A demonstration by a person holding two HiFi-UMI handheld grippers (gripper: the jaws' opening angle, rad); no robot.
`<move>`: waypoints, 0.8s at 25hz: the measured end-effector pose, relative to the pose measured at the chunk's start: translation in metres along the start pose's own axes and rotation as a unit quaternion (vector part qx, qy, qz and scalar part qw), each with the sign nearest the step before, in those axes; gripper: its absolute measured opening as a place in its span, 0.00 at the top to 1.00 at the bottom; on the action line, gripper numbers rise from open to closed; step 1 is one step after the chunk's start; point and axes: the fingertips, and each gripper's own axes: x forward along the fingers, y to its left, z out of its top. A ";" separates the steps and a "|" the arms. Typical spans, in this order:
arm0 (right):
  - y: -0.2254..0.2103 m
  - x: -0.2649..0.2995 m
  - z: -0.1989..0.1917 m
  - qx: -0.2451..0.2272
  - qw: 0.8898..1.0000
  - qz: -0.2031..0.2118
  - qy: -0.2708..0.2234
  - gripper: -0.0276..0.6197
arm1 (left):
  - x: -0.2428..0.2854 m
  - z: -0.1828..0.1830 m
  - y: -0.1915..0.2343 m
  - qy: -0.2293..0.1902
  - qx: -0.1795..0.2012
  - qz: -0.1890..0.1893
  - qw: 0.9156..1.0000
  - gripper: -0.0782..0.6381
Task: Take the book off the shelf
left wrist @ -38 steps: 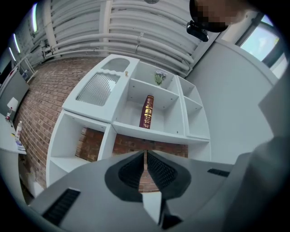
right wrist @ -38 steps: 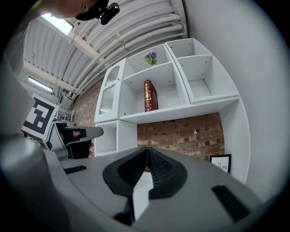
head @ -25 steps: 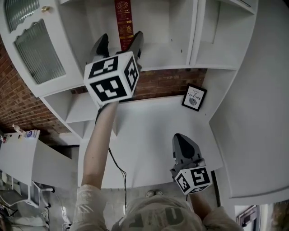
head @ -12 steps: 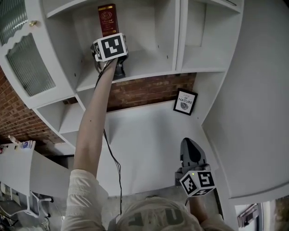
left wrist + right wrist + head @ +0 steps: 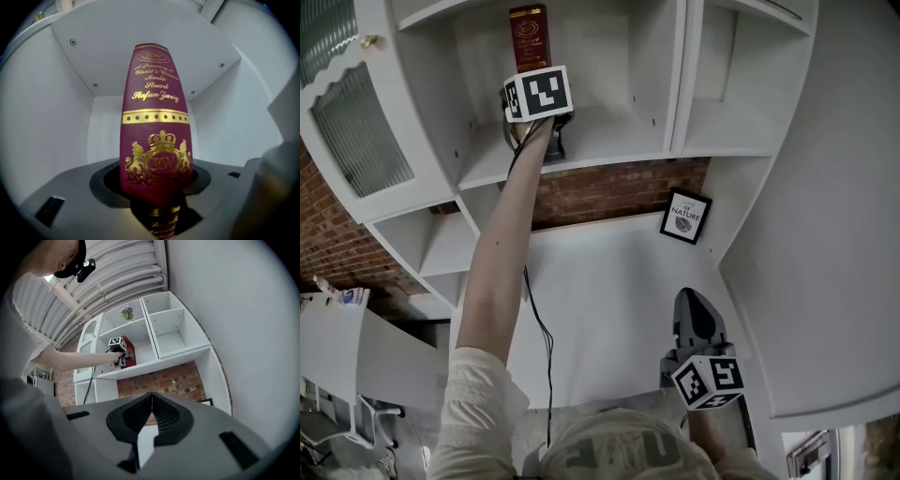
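A dark red book (image 5: 529, 36) with gold print stands upright in the left compartment of the white shelf (image 5: 609, 141). My left gripper (image 5: 535, 77) reaches level into that compartment, its marker cube hiding the jaws in the head view. In the left gripper view the book's spine (image 5: 157, 140) fills the gap of the left gripper (image 5: 157, 199). Its jaws have just been closing and now press on the lower spine. The right gripper (image 5: 696, 314) hangs low over the desk, shut and empty; the right gripper view shows the book (image 5: 128, 351) far off.
A framed picture (image 5: 685, 216) leans at the back right of the white desk (image 5: 600, 300). A glass cabinet door (image 5: 347, 112) is left of the book's compartment. A cable (image 5: 539, 323) hangs from the left gripper. A small plant (image 5: 125, 312) stands one shelf higher.
The left gripper went from in front of the shelf into the compartment and up to the book's spine. The right gripper shifted slightly and stayed shut.
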 end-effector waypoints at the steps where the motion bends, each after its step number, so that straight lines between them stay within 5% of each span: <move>1: 0.001 0.001 0.000 -0.001 1.000 0.002 0.000 0.93 | 0.000 0.000 0.001 -0.003 -0.003 0.002 1.000 0.52; 13: 0.004 -0.001 0.005 0.003 1.000 0.006 -0.005 0.93 | -0.009 -0.002 0.006 -0.004 -0.006 0.035 0.999 0.54; 20: 0.023 0.001 0.032 -0.006 0.999 0.025 -0.026 0.93 | -0.062 0.003 0.007 -0.037 -0.028 0.022 0.999 0.54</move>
